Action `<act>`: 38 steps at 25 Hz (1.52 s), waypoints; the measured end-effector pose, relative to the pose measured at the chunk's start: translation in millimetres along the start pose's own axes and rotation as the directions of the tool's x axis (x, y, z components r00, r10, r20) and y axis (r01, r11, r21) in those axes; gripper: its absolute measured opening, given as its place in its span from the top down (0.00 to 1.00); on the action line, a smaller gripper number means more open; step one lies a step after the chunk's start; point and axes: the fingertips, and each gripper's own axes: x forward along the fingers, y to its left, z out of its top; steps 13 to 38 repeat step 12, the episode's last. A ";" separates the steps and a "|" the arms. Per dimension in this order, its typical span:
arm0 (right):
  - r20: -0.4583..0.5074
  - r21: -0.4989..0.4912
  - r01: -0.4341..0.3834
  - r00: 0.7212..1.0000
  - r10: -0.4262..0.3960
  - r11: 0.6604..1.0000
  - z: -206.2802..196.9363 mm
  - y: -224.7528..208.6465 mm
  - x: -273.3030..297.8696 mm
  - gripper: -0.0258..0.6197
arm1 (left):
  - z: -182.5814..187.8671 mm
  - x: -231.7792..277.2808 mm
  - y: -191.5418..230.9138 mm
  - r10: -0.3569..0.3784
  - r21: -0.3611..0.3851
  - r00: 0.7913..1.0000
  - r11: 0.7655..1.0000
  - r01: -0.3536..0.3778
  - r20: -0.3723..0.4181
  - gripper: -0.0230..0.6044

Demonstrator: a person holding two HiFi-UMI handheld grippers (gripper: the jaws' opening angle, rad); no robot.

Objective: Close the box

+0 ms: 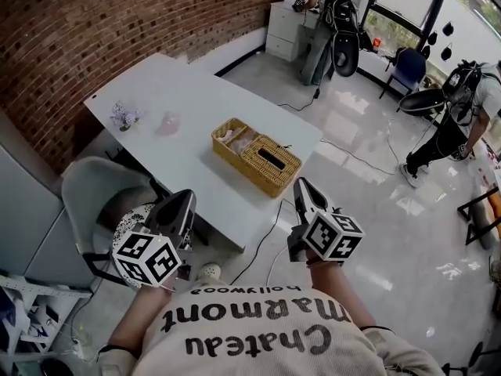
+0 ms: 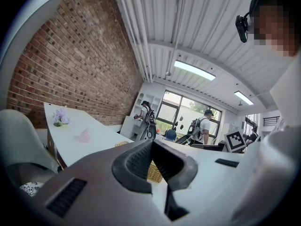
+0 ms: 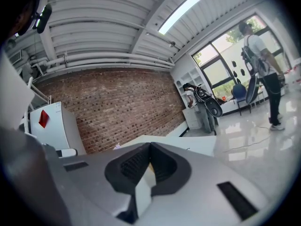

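The white table [image 1: 156, 104] carries the woven box [image 1: 256, 156] near its front corner, within easy reach; a slotted lid [image 1: 272, 160] covers its nearer half while the far half [image 1: 232, 138] shows its inside, so the box reads as partly open. The left gripper [image 1: 182, 202] and right gripper [image 1: 302, 188] hang short of the table, pointed toward it; each has its jaws pressed together on nothing — likely suited to nudging rather than pinching.

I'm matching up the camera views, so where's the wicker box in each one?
Head view: wicker box at centre, on the white table.
Left gripper view: only a sliver, low centre.
Right gripper view: not visible.
Shared landmark: the brick wall.
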 end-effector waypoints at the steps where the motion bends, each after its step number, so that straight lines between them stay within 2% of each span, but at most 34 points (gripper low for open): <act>1: -0.002 0.000 0.002 1.000 -0.002 1.000 -0.6 -0.4 1.1 0.96 | -0.4 0.3 1.3 0.000 -0.002 1.000 1.000 0.000 -0.001 0.96; 38: -0.011 -0.009 0.012 1.000 -0.012 1.000 -3.5 -4.6 6.3 0.96 | -3.5 6.1 7.7 0.001 -0.016 1.000 1.000 -0.001 -0.002 0.96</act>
